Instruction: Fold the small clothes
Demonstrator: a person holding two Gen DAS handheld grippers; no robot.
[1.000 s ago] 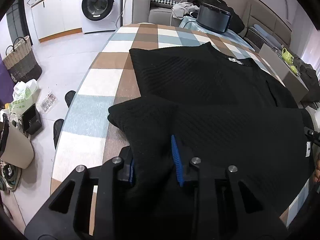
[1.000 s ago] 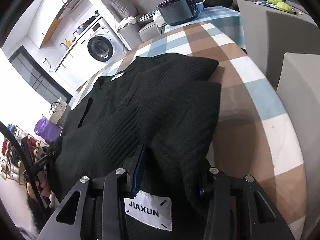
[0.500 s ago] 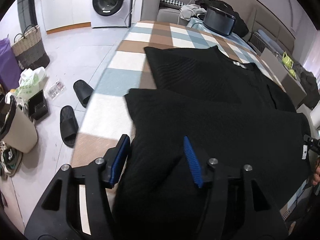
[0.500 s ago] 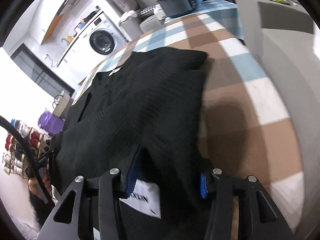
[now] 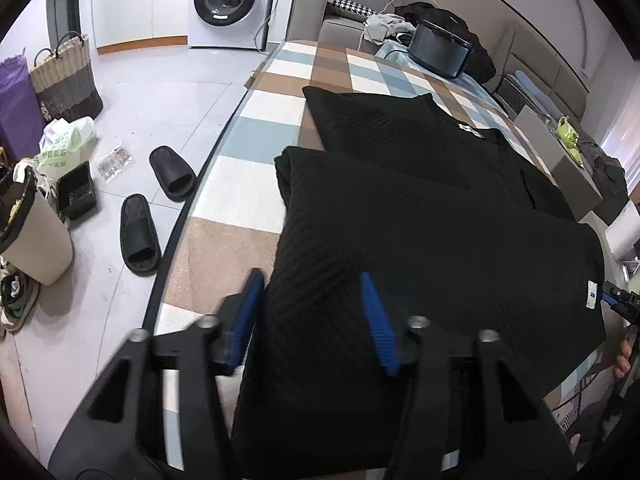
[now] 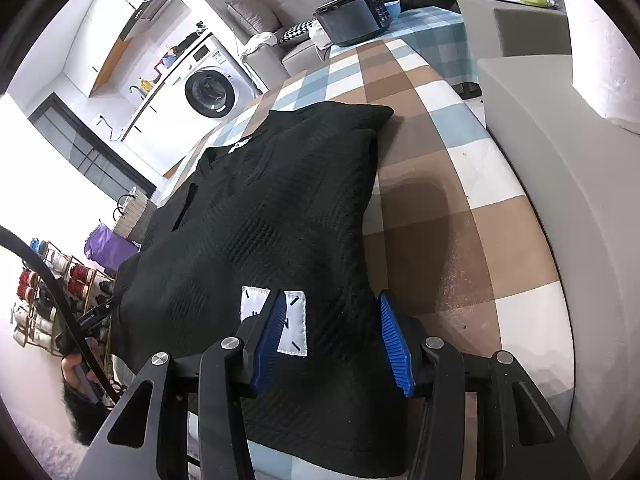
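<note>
black knit top (image 5: 420, 248) lies folded at worktop (image 5: 256, 140) near edge | left gripper (image 5: 312, 312) and right gripper (image 6: 340, 340) jaws spread, holding nothing | tip: smooth the fold flat first

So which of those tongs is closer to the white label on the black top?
The right. The right tongs sit open right over the white label, one blue finger crossing it. The left tongs are open at the black top's opposite corner, far from it.

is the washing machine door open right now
No, the washing machine in the left wrist view has its round door closed flush against the front panel.
</note>
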